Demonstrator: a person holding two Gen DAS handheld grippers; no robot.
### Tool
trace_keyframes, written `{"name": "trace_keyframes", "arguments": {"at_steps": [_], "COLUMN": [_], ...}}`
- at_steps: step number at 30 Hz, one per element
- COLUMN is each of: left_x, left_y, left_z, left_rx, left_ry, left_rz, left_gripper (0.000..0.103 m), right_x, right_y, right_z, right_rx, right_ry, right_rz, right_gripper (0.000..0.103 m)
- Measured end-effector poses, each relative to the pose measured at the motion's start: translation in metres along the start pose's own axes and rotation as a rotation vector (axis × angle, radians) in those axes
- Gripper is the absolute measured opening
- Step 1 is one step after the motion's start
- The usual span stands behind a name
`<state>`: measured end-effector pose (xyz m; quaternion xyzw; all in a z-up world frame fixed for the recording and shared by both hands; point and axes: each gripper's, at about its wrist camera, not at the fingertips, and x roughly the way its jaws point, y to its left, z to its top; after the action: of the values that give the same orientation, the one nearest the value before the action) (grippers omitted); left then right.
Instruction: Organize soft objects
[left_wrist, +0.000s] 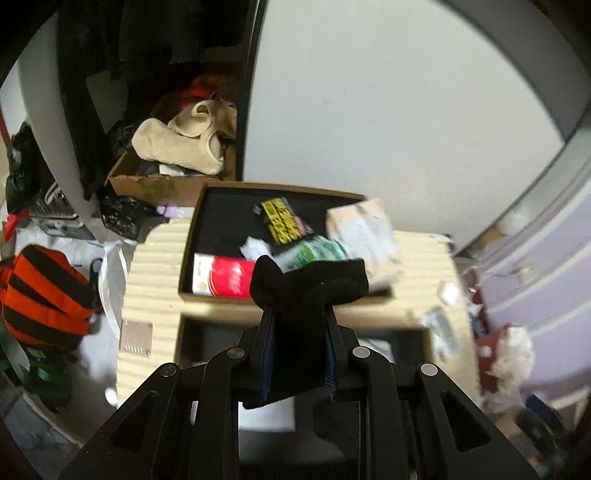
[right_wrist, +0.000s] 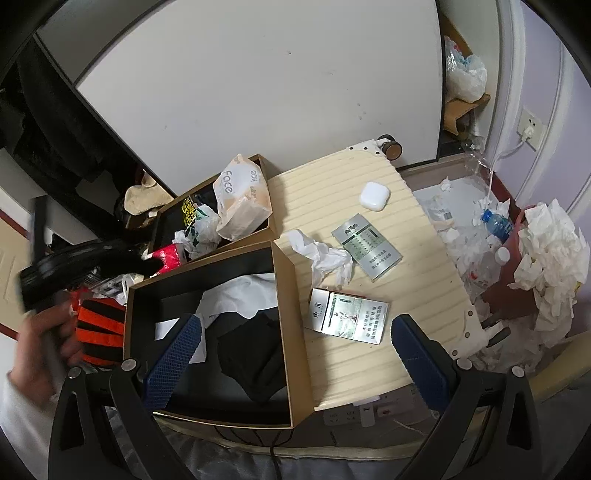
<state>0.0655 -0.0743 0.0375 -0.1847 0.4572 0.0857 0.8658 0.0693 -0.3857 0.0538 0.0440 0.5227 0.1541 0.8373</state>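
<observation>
Left wrist: left gripper (left_wrist: 298, 314) tilted down, clamping (seemingly) a black sock (left_wrist: 308, 286); right gripper (right_wrist: 295, 354) agape.

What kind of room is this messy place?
Probably a bedroom or dorm room: clothes hang in an open wardrobe, a ribbed suitcase lies flat as a table, and crumpled tissues pile nearby.

sock (left_wrist: 308, 284): black matt knit cloth
box (right_wrist: 291, 332): tan cardboard, matt black inside
suitcase (right_wrist: 417, 236): ribbed cream plastic
</observation>
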Motion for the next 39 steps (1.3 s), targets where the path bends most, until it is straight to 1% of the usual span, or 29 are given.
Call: {"name": "trace_keyframes", "arguments": {"at_steps": [1, 3, 4, 6, 7, 10, 12, 15, 18, 22, 29, 39], "left_x": [-0.012, -0.023, -0.024, -0.022, -0.014, 0.009, 0.016, 0.015, 0.017, 0.021, 0.024, 0.022], "left_y": [0.001, 0.005, 0.004, 0.007, 0.009, 0.015, 0.014, 0.013, 0.017, 0.022, 0.029, 0.034], "left_z": [-0.010, -0.030, -0.038, -0.061, -0.071, -0.085, -0.088, -0.089, -0.088, -0.088, -0.086, -0.086], "left_rx": [-0.009, -0.010, -0.006, 0.008, 0.015, 0.003, 0.017, 0.033, 0.021, 0.013, -0.029, -0.060], "left_ry": [-0.007, -0.001, 0.001, 0.015, 0.040, 0.128, 0.149, 0.148, 0.152, 0.163, 0.179, 0.182], "left_rz": [-0.027, -0.062, -0.067, -0.038, -0.014, 0.006, 0.002, 0.007, 0.003, 0.016, 0.014, 0.028], "left_gripper": [0.018, 0.018, 0.018, 0.019, 0.019, 0.018, 0.019, 0.019, 0.019, 0.019, 0.019, 0.019], "right_x": [0.000, 0.001, 0.001, 0.001, 0.002, 0.003, 0.004, 0.009, 0.015, 0.019, 0.028, 0.030], "right_y": [0.000, 0.002, 0.002, 0.004, 0.004, 0.005, 0.007, 0.009, 0.010, 0.013, 0.019, 0.018], "right_z": [0.000, -0.001, -0.001, -0.001, -0.002, -0.002, -0.003, -0.005, -0.004, -0.004, -0.007, -0.007], "right_rx": [-0.002, -0.008, -0.012, -0.020, -0.020, -0.023, -0.035, -0.055, -0.053, -0.057, -0.090, -0.085], "right_ry": [0.000, -0.002, -0.002, -0.001, -0.002, 0.001, 0.002, 0.012, 0.028, 0.041, 0.067, 0.079], "right_rz": [-0.003, -0.009, -0.014, -0.026, -0.030, -0.040, -0.052, -0.077, -0.078, -0.075, -0.096, -0.101], "right_gripper": [0.102, 0.102, 0.102, 0.102, 0.102, 0.102, 0.102, 0.102, 0.102, 0.102, 0.102, 0.102]}}
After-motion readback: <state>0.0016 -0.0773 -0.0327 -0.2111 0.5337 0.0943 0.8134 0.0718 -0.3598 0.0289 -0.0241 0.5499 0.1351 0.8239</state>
